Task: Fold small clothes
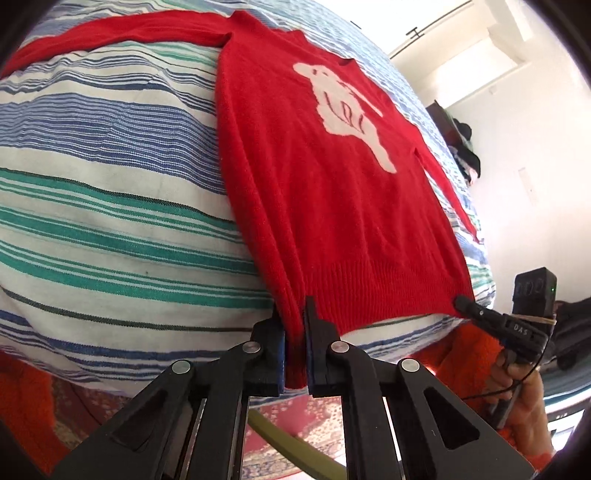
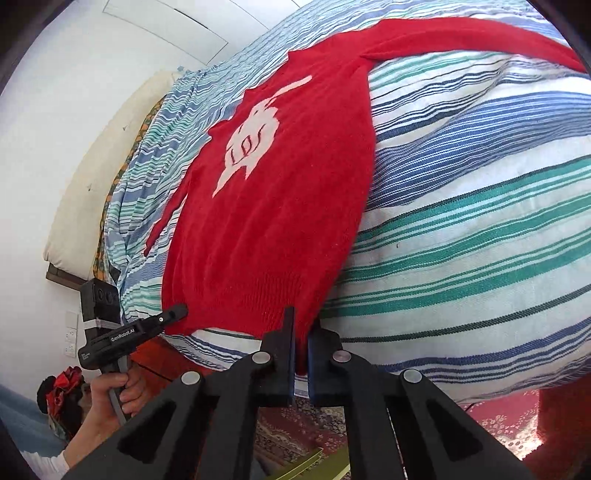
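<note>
Red sweater (image 1: 332, 206) spread flat, front up, on the striped bed cover (image 1: 110, 177), ribbed hem right at the near edge of the bed and hanging slightly over it. White animal design (image 1: 343, 110) showing mid-chest. One sleeve (image 1: 110, 33) stretched out sideways across the bed, the other lying close along the body.

Left tongs (image 1: 295, 332) clenched on one hem corner, red knit bunched between the pads. Right tongs (image 2: 301, 332) clamped on the opposite hem corner, same story, fabric pinched in tight. Each visible from the other's camera too, nipping its own corner.

Looks like the start of the fold, hem about to go up toward the collar. Tips for doing it well, just a guess from how things lie:

- Lift both corners together, same height, so the hem stays straight.
- Keep light tension between the two corners, no sag in the middle.
- Probably worth tucking that outstretched sleeve in first or the fold ends up lumpy.
- Soft knit, stretchy, so no yanking.
- Lay hem down square to the shoulders.
</note>
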The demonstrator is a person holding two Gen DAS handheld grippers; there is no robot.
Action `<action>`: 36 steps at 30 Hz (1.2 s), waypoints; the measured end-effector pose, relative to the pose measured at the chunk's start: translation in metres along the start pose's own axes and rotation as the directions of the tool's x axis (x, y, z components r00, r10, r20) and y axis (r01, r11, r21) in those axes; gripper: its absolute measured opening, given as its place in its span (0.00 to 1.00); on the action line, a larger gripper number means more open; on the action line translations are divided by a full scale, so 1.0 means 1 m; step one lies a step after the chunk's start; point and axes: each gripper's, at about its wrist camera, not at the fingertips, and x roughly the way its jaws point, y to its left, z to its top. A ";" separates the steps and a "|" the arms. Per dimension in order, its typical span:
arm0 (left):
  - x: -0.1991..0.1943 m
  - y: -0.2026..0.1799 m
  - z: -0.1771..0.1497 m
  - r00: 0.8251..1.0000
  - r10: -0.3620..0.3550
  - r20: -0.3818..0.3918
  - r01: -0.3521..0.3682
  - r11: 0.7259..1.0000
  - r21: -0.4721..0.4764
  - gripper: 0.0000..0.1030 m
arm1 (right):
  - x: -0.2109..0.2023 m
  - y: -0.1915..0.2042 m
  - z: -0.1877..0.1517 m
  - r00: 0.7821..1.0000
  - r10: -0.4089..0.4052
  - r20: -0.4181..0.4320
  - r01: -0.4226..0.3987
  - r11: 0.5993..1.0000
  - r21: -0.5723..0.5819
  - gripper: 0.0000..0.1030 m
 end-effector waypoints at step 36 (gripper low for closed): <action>-0.036 0.012 0.031 0.861 0.411 0.300 -0.398 0.911 -0.104 0.82 | -0.140 -0.170 0.092 0.813 -0.195 0.548 -0.150 0.840 0.522 0.62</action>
